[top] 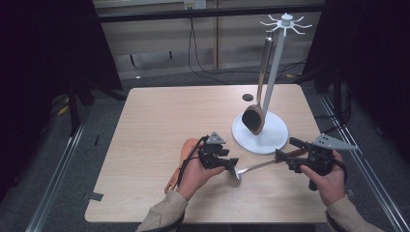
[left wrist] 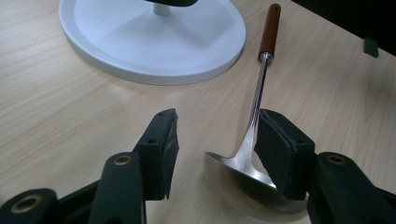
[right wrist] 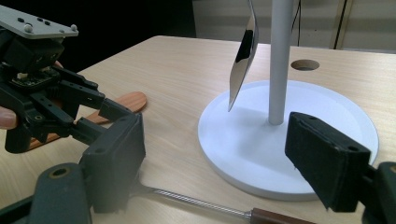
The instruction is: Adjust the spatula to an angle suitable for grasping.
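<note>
Steel ladle (top: 251, 168) flat on table (top: 159, 116), at 6 o'clock from white rack base (top: 260, 133). Left hand-held gripper (left wrist: 212, 140) half-open astride its neck, apparently readying a lift; right hand-held gripper (right wrist: 217, 154) open over the handle.

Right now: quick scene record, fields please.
in hand: metal ladle lying on table
left hand-held gripper: jaws either side of ladle neck, one pad touching, not clamped
right hand-held gripper: open around ladle's brown handle end
stand: white, round base, dark spoon hanging
also: wooden spatula behind left hand
</note>
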The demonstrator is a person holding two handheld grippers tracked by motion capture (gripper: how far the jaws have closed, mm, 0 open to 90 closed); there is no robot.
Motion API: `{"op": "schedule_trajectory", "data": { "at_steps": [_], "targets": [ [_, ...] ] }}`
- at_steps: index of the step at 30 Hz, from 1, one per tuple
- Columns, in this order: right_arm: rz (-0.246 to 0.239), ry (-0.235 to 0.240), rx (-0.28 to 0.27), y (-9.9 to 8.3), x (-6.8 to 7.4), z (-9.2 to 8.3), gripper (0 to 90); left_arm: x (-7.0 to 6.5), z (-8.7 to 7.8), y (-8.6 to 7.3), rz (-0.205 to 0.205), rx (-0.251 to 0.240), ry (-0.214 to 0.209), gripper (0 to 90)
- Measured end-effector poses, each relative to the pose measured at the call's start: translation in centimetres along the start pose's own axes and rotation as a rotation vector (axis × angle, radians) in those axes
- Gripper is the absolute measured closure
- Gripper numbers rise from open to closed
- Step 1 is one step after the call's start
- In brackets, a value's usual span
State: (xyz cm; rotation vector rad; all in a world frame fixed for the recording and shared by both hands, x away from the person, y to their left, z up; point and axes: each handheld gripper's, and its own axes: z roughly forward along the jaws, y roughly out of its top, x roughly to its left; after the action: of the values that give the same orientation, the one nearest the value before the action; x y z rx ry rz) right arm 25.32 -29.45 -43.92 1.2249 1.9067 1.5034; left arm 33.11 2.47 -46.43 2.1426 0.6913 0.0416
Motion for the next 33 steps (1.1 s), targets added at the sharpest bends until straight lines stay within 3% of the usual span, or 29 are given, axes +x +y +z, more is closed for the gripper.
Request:
{"op": "schedule_trajectory", "data": {
  "at_steps": [3, 11, 17, 18, 20, 33],
  "targets": [
    [0.000, -0.007, 0.000, 0.0, -0.1, -0.1, 20.4, 0.0, 0.1, -0.1, 0.011, 0.017, 0.007, 54.6],
    [0.003, -0.001, 0.007, -0.1, -0.2, 0.0, 20.4, -0.1, 0.1, -0.1, -0.006, 0.030, -0.008, 62.4],
    [0.000, 0.001, 0.011, -0.1, -0.1, 0.1, 20.3, -0.3, -0.2, -0.1, 0.010, 0.044, -0.009, 67.3],
    [0.000, 0.001, 0.011, -0.1, -0.1, 0.1, 20.4, -0.3, -0.5, -0.1, 0.017, 0.071, -0.003, 68.4],
    [0.007, 0.003, 0.010, -0.1, -0.1, 0.1, 20.4, -0.4, -0.6, -0.2, 0.016, 0.074, -0.005, 71.8],
    [-0.004, 0.038, 0.012, 0.3, 0.0, 1.0, 20.3, -0.1, -2.3, -1.4, 0.004, 0.114, 0.024, 76.9]
  ]
}}
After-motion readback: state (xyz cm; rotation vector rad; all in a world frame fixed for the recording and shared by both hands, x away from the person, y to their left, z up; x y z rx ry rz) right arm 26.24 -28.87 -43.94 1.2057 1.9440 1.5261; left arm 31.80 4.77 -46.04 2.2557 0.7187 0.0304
